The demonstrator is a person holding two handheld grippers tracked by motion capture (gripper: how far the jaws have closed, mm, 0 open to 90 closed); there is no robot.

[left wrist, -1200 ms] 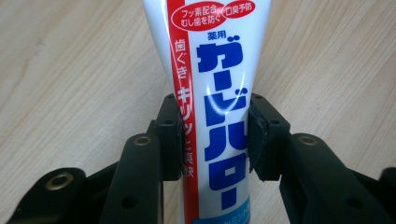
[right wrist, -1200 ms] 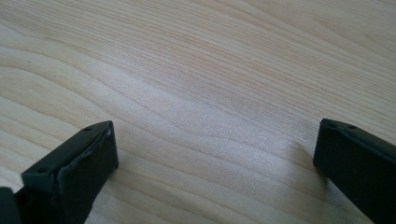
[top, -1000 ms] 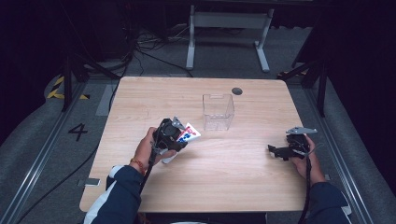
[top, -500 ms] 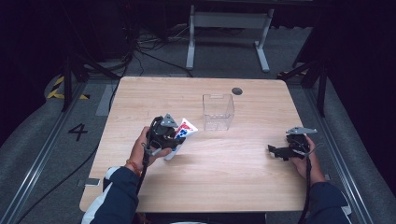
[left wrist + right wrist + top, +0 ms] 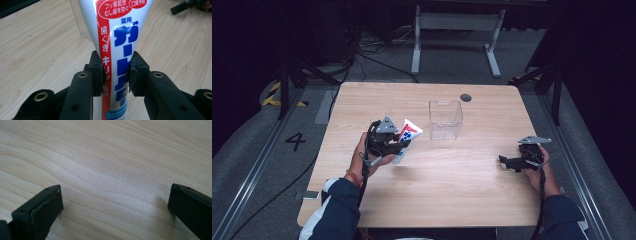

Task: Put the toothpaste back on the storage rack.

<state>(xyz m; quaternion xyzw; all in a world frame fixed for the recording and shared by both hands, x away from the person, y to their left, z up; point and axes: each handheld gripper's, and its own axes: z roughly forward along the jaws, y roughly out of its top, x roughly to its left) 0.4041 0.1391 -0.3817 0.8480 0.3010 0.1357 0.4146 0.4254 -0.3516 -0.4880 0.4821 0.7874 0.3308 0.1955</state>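
A white toothpaste tube [image 5: 117,37] with a red stripe and blue lettering stands between the jaws of my left gripper [image 5: 115,75], and both pads press its sides. In the high view the left gripper [image 5: 399,142] holds the tube [image 5: 408,134] off the table, its flat end tilted up and to the right. The jaws have just finished closing on the tube. My right gripper [image 5: 511,163] rests low at the table's right side, and its jaws [image 5: 115,200] stand wide apart over bare wood with nothing between them.
A clear plastic box [image 5: 445,120] stands upright near the middle of the wooden table [image 5: 462,190], to the right of the tube. A small dark round disc [image 5: 466,97] lies behind the box. Dark floor with cables and a metal frame surrounds the table.
My left gripper has lifted the toothpaste tube off the table and drawn it slightly toward the person. The right gripper has kept still.
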